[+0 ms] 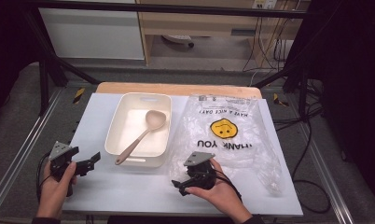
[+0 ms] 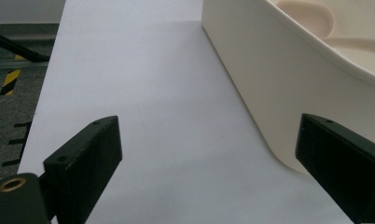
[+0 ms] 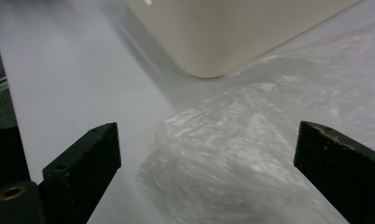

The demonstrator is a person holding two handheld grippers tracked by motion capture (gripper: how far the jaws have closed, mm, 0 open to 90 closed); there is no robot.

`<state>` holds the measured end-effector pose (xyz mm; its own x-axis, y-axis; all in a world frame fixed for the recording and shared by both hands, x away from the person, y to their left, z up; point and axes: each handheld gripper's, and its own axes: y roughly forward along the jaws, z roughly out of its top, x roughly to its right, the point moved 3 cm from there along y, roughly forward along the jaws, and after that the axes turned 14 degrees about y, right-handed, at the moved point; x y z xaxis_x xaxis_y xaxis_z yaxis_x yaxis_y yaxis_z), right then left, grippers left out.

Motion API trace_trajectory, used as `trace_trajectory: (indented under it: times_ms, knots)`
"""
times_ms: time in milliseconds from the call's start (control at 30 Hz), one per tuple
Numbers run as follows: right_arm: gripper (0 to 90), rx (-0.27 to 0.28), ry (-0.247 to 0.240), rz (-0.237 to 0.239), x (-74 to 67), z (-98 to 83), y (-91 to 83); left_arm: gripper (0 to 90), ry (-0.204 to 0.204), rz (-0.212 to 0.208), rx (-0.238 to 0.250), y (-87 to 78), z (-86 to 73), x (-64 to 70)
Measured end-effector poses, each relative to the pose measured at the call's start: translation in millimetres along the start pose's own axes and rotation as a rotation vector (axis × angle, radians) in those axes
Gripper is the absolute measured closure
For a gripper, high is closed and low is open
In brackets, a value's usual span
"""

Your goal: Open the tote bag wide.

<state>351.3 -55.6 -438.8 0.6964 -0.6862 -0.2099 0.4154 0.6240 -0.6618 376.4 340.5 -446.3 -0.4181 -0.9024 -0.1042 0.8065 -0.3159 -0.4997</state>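
Observation:
A cream plastic tub (image 1: 118, 127) stands on the white table top, and a pinkish-beige spoon (image 1: 144, 132) lies in it with its handle over the near rim. Right of the tub lies a clear plastic bag (image 1: 241, 140) printed with a yellow smiley and "THANK YOU". My left gripper (image 1: 91, 161) is open at the near left, just short of the tub's corner (image 2: 269, 93). My right gripper (image 1: 182, 185) is open near the front edge, over the bag's near corner (image 3: 223, 158). The spoon's bowl (image 2: 311, 18) peeks over the tub wall.
The table (image 1: 129, 191) sits inside a black frame, with grey floor mats on both sides. Cables (image 1: 311, 140) run along the floor on the right. White cabinets and a wooden shelf stand behind.

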Motion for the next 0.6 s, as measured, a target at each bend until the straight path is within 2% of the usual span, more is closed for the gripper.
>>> trace_trajectory:
  times_ms: [167,233,333,433,467,500,600]
  knots:
    - [7.4,-0.055,-0.032,0.004,-12.0,-5.0,17.9,7.1,0.003,-0.002,0.003,0.0,0.6,0.4]
    - [7.4,-0.080,-0.046,-0.015,-13.1,-9.1,24.0,7.1,0.005,-0.003,0.005,-0.3,0.8,0.7]
    - [10.5,-0.115,-0.042,-0.047,-9.9,-16.2,30.3,7.1,0.008,-0.001,0.005,-0.5,1.0,1.2]
    - [20.0,-0.136,-0.024,-0.071,-2.1,-19.6,31.2,7.1,0.013,-0.003,0.001,0.1,1.1,1.5]
    - [26.8,-0.132,-0.005,-0.063,0.1,-19.4,30.7,7.1,0.013,-0.004,0.000,0.4,1.0,1.5]
    - [36.7,-0.117,-0.007,-0.063,2.5,-18.6,29.2,7.1,0.014,-0.007,-0.001,0.6,0.9,1.6]
    - [55.6,-0.102,0.017,-0.069,9.7,-16.1,27.0,7.1,0.013,-0.005,-0.003,0.7,0.5,1.8]
